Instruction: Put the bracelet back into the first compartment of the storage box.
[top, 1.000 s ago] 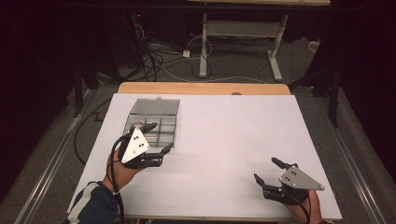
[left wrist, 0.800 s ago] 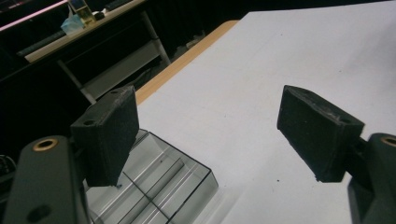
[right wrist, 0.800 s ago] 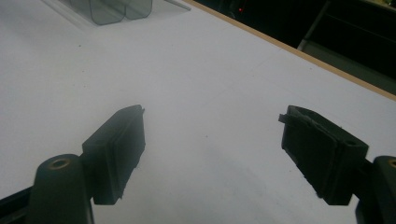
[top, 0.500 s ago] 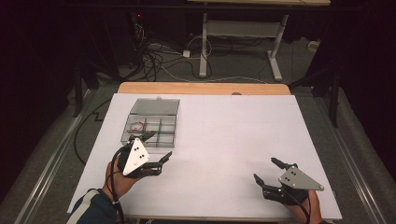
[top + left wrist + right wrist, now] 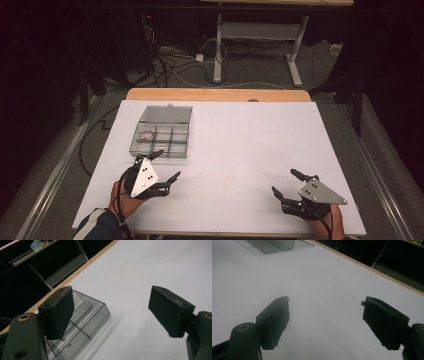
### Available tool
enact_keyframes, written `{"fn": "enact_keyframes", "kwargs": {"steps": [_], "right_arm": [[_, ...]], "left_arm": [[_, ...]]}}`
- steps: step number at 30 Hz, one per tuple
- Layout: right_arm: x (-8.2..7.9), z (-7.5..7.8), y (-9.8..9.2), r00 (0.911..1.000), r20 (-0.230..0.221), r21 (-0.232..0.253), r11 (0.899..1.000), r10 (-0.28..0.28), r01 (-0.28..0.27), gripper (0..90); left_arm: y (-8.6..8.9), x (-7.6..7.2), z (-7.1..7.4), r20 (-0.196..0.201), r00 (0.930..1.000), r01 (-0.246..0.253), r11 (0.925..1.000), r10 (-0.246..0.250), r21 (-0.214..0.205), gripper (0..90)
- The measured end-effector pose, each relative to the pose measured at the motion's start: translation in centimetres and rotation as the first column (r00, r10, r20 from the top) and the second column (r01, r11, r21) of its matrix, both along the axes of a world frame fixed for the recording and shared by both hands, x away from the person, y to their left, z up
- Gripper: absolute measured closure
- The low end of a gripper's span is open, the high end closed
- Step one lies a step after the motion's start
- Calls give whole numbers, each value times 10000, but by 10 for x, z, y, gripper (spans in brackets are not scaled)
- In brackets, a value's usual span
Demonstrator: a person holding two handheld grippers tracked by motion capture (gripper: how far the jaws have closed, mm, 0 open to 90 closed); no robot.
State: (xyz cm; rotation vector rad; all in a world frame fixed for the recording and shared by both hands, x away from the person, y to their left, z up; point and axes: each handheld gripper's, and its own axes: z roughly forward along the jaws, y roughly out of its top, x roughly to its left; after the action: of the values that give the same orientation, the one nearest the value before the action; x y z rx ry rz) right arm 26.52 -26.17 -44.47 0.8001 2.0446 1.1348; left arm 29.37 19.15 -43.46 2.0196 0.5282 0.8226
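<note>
A clear plastic compartment box (image 5: pixel 162 134) with its lid laid open sits on the white table (image 5: pixel 240 145) at the left. A small red loop (image 5: pixel 146 134) lies in one of its left compartments. My left gripper (image 5: pixel 166 165) is just in front of the box, open, with nothing between its jaws. In the left gripper view (image 5: pixel 110 308) the box's near corner (image 5: pixel 97 312) lies behind the left jaw. My right gripper (image 5: pixel 286 182) rests open near the front right of the table. The right gripper view (image 5: pixel 325 315) has bare table between the jaws and the box (image 5: pixel 274 245) far off.
The table's wooden far edge (image 5: pixel 215 94) runs along the back. Beyond it stand a desk frame (image 5: pixel 255 40) and tangled cables (image 5: pixel 170 60) on the floor. A metal rail (image 5: pixel 60 170) flanks the table's left side.
My left gripper has drawn back from over the box toward the table's front edge and now sits in front of it. The right gripper has stayed put.
</note>
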Motion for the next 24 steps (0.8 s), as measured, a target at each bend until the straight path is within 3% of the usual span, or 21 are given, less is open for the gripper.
{"fn": "enact_keyframes", "kwargs": {"steps": [3,7,14,17,20,21,24], "right_arm": [[0,0,0,10000,-12,-6,10000,-2,2,212],[0,0,0,10000,-21,-15,10000,0,0,212],[1,-1,1,10000,-37,-32,10000,-50,50,210],[1,-1,1,10000,-44,-13,10000,-62,62,210],[1,-1,1,10000,-18,-3,10000,-43,43,210],[2,-1,1,10000,-17,-12,10000,-47,47,209],[2,-1,1,10000,-25,-25,10000,-42,42,208]], "left_arm": [[1,-1,-6,-162,9999,-33,9998,36,181,196],[2,-6,-12,-71,10000,19,9991,-16,421,196],[10,-7,-22,-639,9979,-59,9982,97,590,196],[15,-7,-26,-1015,9947,-114,9993,150,360,196],[16,-9,-32,-1273,9916,-174,9985,239,521,196],[16,-10,-33,-1295,9912,-172,9973,264,721,196],[17,-13,-33,-1336,9908,-120,9969,224,778,196]]}}
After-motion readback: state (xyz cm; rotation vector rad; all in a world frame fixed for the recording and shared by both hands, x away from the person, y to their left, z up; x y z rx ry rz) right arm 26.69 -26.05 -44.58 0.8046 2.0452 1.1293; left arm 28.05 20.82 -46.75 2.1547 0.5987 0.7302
